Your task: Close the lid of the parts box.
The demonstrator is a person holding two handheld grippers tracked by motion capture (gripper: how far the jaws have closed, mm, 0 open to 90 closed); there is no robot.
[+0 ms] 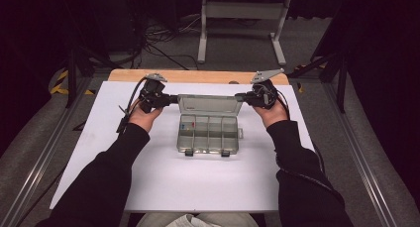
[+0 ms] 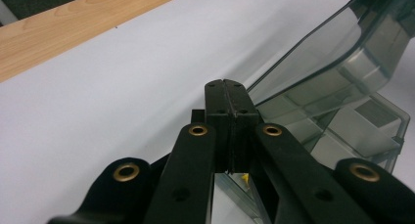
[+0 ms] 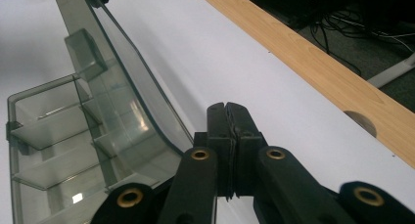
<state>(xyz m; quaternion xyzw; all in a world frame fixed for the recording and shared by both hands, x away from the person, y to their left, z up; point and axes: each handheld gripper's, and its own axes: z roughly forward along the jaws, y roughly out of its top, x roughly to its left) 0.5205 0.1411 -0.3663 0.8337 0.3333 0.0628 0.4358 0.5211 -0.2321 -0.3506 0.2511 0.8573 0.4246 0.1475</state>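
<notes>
Sitting mid-table on the white sheet (image 1: 148,187), the clear plastic organizer box (image 1: 208,134) runs its long axis left-right, w/ latches facing the person and the lid (image 1: 210,104) tilted up at the far edge. Left gripper (image 1: 174,99) and right gripper (image 1: 238,95) flank the lid's ends, both w/ jaws pressed together, nothing between them. Small bits (image 1: 187,124) sit in a back-left compartment; wooden table edge (image 1: 198,76) behind.

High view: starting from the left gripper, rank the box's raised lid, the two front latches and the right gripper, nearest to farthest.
From the left gripper:
1. Raised lid, right beside its tips, at the box's far edge.
2. Front latches, on the box's near edge; the left one is nearer.
3. Right gripper, across the lid, at its other end.
</notes>
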